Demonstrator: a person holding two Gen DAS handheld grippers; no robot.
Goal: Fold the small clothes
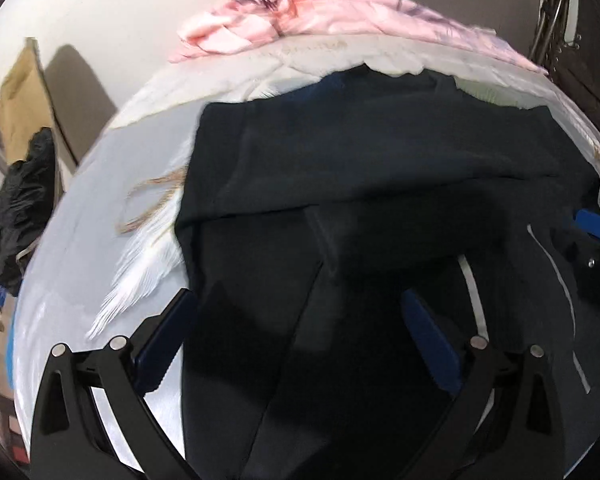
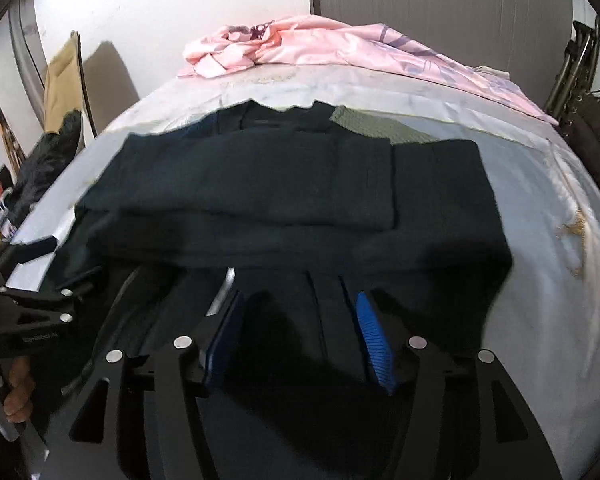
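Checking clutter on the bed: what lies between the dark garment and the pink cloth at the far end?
A small olive-green cloth at the dark garment's far edge, then bare white sheet up to the pink cloth. Clearest in the right wrist view.

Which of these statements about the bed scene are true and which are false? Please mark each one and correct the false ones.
1. The dark garment lies on a pale sheet. True.
2. A pink cloth lies at the far end of the bed. True.
3. The right hand-held gripper is shut on the pink cloth. False: its fingers stand apart over the dark garment and hold nothing.
4. The left hand-held gripper is open. True.
5. The dark garment hangs on a hanger. False: it lies flat, with a fold across it.
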